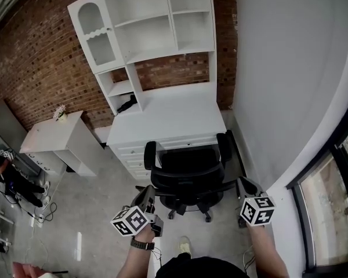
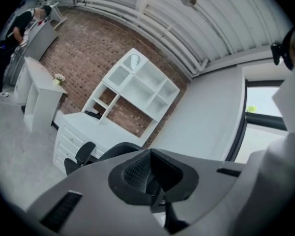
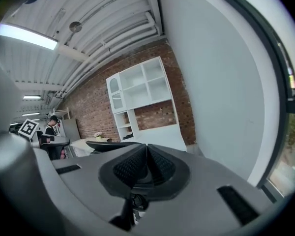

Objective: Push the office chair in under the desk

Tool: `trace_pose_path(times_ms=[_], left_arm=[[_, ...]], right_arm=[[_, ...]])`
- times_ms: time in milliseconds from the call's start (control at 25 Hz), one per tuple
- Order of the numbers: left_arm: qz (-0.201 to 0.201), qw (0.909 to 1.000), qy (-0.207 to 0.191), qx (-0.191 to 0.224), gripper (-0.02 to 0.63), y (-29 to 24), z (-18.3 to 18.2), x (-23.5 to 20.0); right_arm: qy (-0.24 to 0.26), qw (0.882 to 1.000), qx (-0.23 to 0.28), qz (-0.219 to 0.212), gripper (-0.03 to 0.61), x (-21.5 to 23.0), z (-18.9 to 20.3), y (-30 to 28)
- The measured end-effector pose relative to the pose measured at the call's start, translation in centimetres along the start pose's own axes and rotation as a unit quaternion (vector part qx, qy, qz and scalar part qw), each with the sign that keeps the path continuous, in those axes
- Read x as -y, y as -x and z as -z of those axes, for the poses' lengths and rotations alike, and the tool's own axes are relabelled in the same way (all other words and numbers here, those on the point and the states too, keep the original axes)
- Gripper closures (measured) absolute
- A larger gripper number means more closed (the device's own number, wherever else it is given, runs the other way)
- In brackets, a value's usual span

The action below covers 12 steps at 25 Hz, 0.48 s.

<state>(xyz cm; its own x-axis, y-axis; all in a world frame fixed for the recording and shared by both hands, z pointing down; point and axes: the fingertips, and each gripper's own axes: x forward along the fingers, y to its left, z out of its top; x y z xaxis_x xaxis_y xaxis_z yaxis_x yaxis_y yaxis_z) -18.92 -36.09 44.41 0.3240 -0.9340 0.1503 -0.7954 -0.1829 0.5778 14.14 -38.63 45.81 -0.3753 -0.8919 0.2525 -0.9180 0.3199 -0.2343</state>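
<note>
Office chair (image 1: 187, 174) stands in front of the white table (image 1: 174, 112), backrest toward the person, seat front about at the table's edge, armrests not yet under. Left tongs (image 1: 146, 194) and right tongs (image 1: 244, 185) are both closed, with nothing between the jaws. The chair lies ahead, between the two tongs. Left tongs are just beside the backrest's left side, right tongs slightly further off. The push likely goes straight forward toward the table.
</note>
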Motion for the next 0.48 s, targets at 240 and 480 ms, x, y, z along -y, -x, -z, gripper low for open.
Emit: trace_pose_path(times_ms=[240, 480], left_arm=[[0.048, 0.9907, -0.126, 0.019, 0.607, 1.5, -1.5, 6.2], [0.074, 0.9800, -0.183, 0.023, 0.607, 2.7, -1.0, 9.3]], right_arm=[[0.037, 0.998, 0.034, -0.037, 0.569, -2.5, -2.6, 2.3], [0.072, 0.993, 0.072, -0.052, 0.574, -4.7, -4.2, 4.9]])
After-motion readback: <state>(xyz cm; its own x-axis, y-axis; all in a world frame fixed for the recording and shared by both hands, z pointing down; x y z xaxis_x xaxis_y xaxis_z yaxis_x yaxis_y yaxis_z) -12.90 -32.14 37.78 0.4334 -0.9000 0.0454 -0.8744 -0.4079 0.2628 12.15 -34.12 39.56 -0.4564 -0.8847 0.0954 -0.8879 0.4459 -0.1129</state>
